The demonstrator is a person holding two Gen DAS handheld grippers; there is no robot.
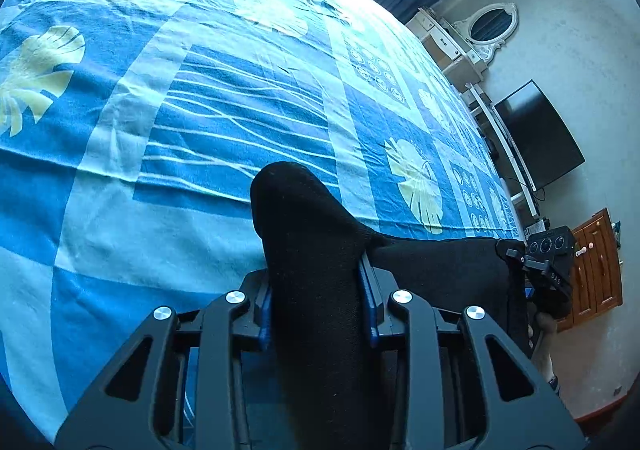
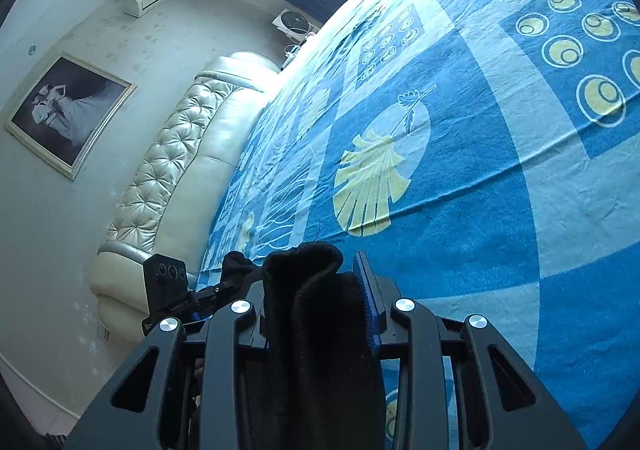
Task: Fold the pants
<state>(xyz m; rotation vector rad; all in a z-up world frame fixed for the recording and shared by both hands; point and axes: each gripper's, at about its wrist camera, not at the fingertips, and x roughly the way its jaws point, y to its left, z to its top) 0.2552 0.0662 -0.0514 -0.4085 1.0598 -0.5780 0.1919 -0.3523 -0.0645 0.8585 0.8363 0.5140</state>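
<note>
The black pants (image 1: 316,250) are bunched between the blue pads of my left gripper (image 1: 318,290), which is shut on the cloth, and a fold sticks up past the fingertips. From there the cloth stretches right toward the other gripper (image 1: 548,262), seen at the right edge. In the right wrist view my right gripper (image 2: 316,290) is shut on another thick fold of the black pants (image 2: 316,314), and the left gripper (image 2: 168,290) shows at the lower left. Both grippers hold the cloth above the bed.
A blue patterned bedsheet (image 1: 200,110) covers the bed (image 2: 480,190) under both grippers. A padded white headboard (image 2: 176,162) lies to the left in the right wrist view. A dark TV (image 1: 536,134), white shelves and a wooden cabinet (image 1: 596,266) stand by the wall.
</note>
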